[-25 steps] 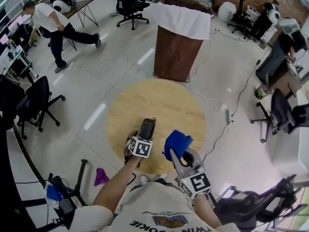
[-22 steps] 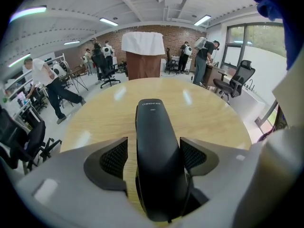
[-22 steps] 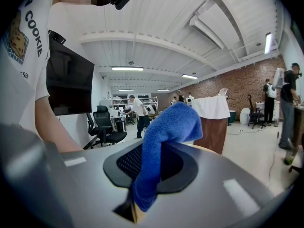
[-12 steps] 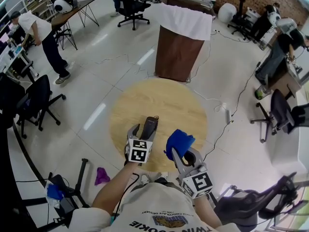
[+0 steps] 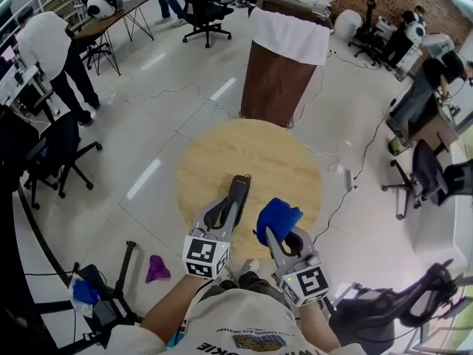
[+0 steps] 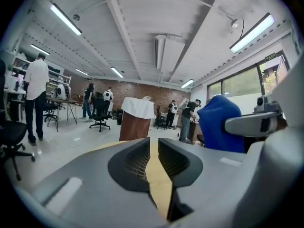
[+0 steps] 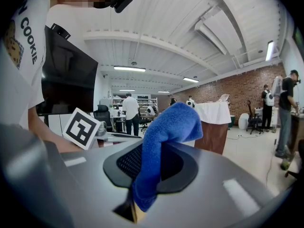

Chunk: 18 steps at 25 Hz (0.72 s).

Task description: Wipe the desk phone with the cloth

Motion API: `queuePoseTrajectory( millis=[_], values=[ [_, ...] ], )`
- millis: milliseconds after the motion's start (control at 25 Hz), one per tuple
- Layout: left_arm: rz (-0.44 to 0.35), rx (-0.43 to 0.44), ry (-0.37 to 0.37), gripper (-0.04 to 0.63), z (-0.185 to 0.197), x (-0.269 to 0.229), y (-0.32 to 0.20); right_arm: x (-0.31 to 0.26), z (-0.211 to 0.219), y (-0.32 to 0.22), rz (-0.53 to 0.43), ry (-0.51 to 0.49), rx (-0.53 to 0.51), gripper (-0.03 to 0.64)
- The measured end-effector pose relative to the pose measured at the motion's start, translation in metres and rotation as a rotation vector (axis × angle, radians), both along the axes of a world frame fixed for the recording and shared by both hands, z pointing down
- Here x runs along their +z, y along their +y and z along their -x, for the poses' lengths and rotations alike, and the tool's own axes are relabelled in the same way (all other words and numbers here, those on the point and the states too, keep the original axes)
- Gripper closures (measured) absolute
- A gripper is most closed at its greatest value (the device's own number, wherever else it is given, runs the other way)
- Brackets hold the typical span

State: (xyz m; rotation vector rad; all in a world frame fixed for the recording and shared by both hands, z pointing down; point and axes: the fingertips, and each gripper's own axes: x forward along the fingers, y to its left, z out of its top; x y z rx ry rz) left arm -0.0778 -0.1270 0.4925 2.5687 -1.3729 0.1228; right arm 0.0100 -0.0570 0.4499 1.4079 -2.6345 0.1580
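Observation:
A dark desk phone handset (image 5: 238, 188) lies on the round wooden table (image 5: 273, 154). My left gripper (image 5: 224, 208) is just behind the handset's near end. In the left gripper view its jaws (image 6: 153, 144) are closing. Only a narrow gap remains, with bare wood showing through and nothing between the pads. The phone itself does not show in that view. My right gripper (image 5: 278, 233) hovers to the right of the phone, shut on a blue cloth (image 5: 277, 216). The cloth (image 7: 164, 137) bulges up out of its jaws (image 7: 154, 158) and also shows as a blue lump (image 6: 219, 122) in the left gripper view.
A brown lectern draped in white (image 5: 284, 58) stands just beyond the table. Office chairs (image 5: 52, 154) and people are around the room. A purple rag (image 5: 155, 267) and a cable (image 5: 347, 191) lie on the floor.
My left gripper has drawn back toward me from the phone, and its jaws, which straddled the handset wide apart, have come nearly together. The right gripper with the cloth has barely moved.

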Motion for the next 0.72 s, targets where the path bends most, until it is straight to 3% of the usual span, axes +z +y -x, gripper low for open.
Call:
queuePoseTrajectory(
  millis=[160, 400, 720],
  values=[
    [-0.038, -0.013, 0.029, 0.594, 0.011, -0.022, 0.02, -0.009, 0.011, 0.005, -0.021, -0.003, -0.02, 0.555],
    [-0.022, -0.025, 0.112, 0.594, 0.013, -0.041, 0.05, -0.02, 0.018, 0.019, -0.048, -0.011, -0.058, 0.555],
    [-0.094, -0.042, 0.111, 0.594, -0.003, -0.076, 0.085, -0.034, 0.017, 0.043, -0.089, -0.008, -0.119, 0.557]
  ],
)
